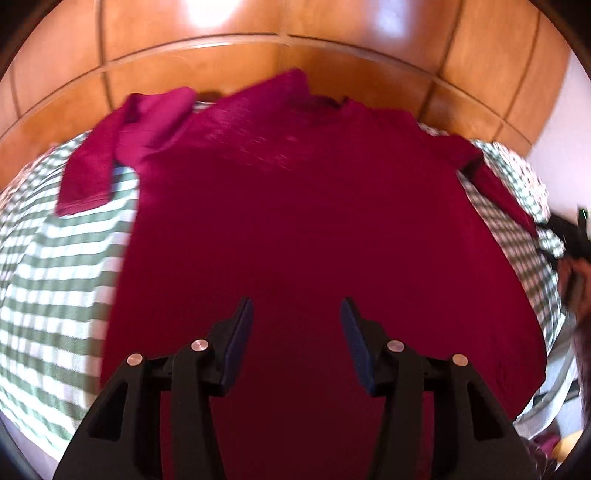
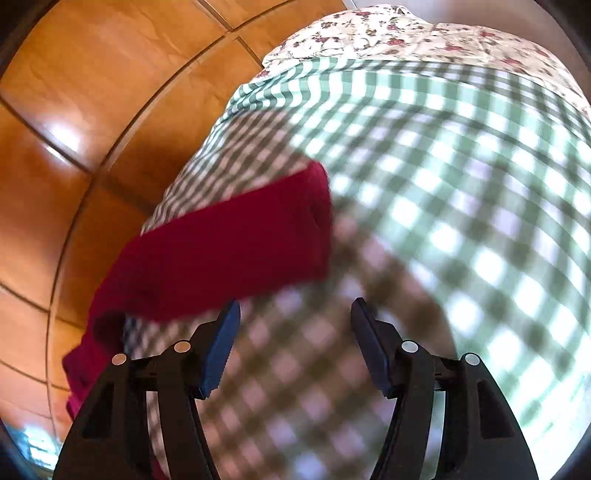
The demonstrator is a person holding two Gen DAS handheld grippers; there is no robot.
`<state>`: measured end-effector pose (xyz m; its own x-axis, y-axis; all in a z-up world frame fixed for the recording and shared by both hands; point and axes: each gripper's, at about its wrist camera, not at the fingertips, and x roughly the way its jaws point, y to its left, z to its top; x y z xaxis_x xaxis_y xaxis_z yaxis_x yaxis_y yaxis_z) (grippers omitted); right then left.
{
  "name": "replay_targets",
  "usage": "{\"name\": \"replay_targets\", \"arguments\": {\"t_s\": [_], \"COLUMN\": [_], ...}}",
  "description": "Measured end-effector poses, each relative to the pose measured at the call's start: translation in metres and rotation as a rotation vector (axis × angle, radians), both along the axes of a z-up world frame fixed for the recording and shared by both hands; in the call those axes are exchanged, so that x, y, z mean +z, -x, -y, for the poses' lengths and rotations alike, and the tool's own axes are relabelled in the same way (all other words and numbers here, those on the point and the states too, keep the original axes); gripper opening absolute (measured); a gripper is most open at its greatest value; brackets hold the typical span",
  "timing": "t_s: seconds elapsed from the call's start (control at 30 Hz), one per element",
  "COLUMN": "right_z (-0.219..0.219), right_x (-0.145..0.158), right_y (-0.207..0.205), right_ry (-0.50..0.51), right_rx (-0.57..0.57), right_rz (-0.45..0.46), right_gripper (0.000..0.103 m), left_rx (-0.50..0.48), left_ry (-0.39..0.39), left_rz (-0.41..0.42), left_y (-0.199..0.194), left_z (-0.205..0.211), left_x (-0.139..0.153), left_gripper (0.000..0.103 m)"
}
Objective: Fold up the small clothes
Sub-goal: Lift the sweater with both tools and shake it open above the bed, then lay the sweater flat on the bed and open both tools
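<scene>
Red shirt [image 1: 314, 221] is counted as one garment, spread flat on a green-and-white checked cloth [image 1: 55, 288] that is also one in number. Two sleeves are seen on it: the far left one [image 1: 110, 158] is bent back on itself beyond the left jaw, and the other [image 2: 229, 251] lies stretched out just ahead of the right gripper's left jaw in the right wrist view. The shirt's long axis is seen running straight away from the left gripper [image 1: 296, 314], with the neckline at the far end and the hem nearest the jaws. The left gripper is held over the lower body of the shirt; its jaws stand apart and nothing is gripped between them. The right gripper [image 2: 295, 314] is held over bare checked cloth beside the sleeve; its jaws are likewise released, with nothing between the pads. One flowered fabric [image 2: 406, 33] is seen far ahead of the right jaws, beyond the checked cloth. Orange tiled floor [image 1: 258, 22] is seen beyond the neckline. No brand, label or readable writing is made out; both views are blurred.
</scene>
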<state>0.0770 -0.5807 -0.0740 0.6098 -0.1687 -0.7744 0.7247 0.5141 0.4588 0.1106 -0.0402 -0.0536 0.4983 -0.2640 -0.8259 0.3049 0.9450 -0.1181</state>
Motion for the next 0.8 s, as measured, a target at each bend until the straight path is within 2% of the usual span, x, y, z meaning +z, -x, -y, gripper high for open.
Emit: {"name": "replay_targets", "arguments": {"t_s": [0.03,0.07,0.1,0.23,0.3,0.37,0.47,0.57,0.63,0.67,0.7,0.8], "right_z": [0.001,-0.001,-0.002,-0.001,0.009,0.021,0.035,0.033,0.025,0.022,0.008,-0.027], "right_x": [0.0,-0.002,0.002,0.045,0.058,0.056,0.039,0.027,0.024,0.027,0.033,0.048], "right_y": [-0.011,-0.019,-0.027,-0.019,-0.011,-0.012,-0.019,-0.023,-0.018,-0.016,-0.013,-0.016], "right_ry": [0.023,0.038,0.066,0.335,0.484,0.577,0.56,0.487,0.448,0.445,0.469,0.511], "right_rx": [0.031,0.065,0.105,0.116,0.066,0.042,0.046,0.044,0.023,0.016,-0.004,0.04], "right_rz": [-0.03,-0.057,-0.093,-0.153,-0.26,-0.365,-0.43,-0.41,-0.366,-0.354,-0.332,-0.274], "right_gripper": [0.044,0.022,0.011,0.007,0.006,0.006,0.006,0.006,0.03,0.066,0.081,0.081], "left_rx": [-0.012,-0.019,-0.024,-0.037,-0.044,-0.057,-0.064,-0.06,-0.043,-0.025,-0.001,0.12], "left_ry": [-0.011,-0.016,-0.02,-0.016,-0.011,-0.008,-0.007,0.014,0.032,0.041,0.055,0.101], "left_rz": [-0.007,-0.014,-0.022,-0.041,-0.044,-0.042,-0.04,-0.046,-0.041,-0.034,-0.028,-0.023], "left_y": [-0.002,-0.003,-0.001,0.005,0.006,0.006,0.007,0.008,0.009,0.008,0.006,-0.009], "left_z": [0.006,0.009,0.013,0.018,0.019,0.023,0.023,0.017,0.007,0.0,-0.009,-0.057], "left_x": [-0.003,-0.006,-0.006,-0.013,-0.016,-0.016,-0.015,-0.012,-0.007,-0.003,0.0,0.008], "left_gripper": [0.05,0.051,0.051,0.058,0.061,0.063,0.064,0.064,0.064,0.064,0.064,0.064]}}
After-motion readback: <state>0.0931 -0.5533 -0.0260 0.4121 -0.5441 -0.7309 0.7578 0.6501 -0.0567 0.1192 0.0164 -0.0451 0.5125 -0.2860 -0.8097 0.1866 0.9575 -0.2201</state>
